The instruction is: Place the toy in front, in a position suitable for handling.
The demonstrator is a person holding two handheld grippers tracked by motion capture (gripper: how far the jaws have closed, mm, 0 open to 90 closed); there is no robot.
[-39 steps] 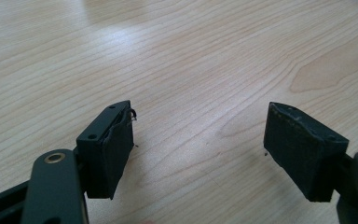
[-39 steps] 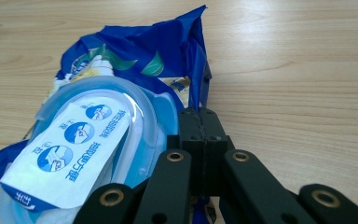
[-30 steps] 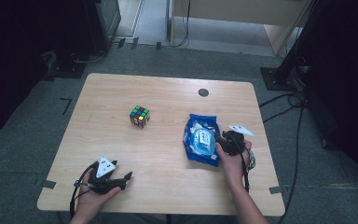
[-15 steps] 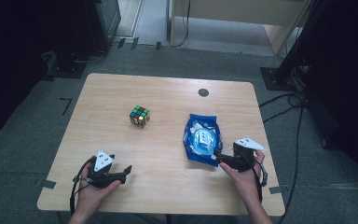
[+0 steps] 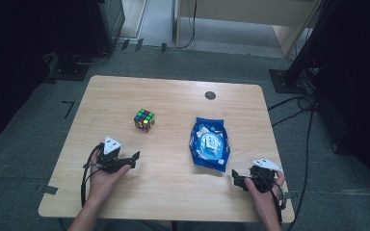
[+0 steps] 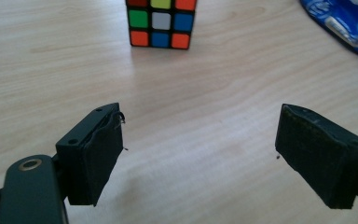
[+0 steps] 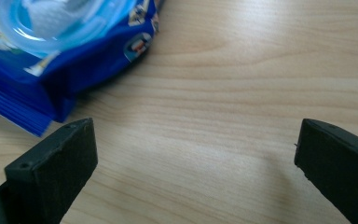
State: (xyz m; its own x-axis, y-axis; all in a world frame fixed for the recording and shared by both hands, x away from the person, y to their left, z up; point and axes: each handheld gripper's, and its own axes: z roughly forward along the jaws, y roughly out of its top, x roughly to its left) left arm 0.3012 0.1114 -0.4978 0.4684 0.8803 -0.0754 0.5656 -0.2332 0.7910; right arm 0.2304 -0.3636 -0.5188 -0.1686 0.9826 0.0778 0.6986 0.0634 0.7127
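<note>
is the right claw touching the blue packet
Apart. The right gripper view shows bare table between the open right claw and the blue packet.

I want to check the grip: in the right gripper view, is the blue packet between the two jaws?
No, the blue packet lies ahead and to the left, and bare table shows between the open jaws.
</note>
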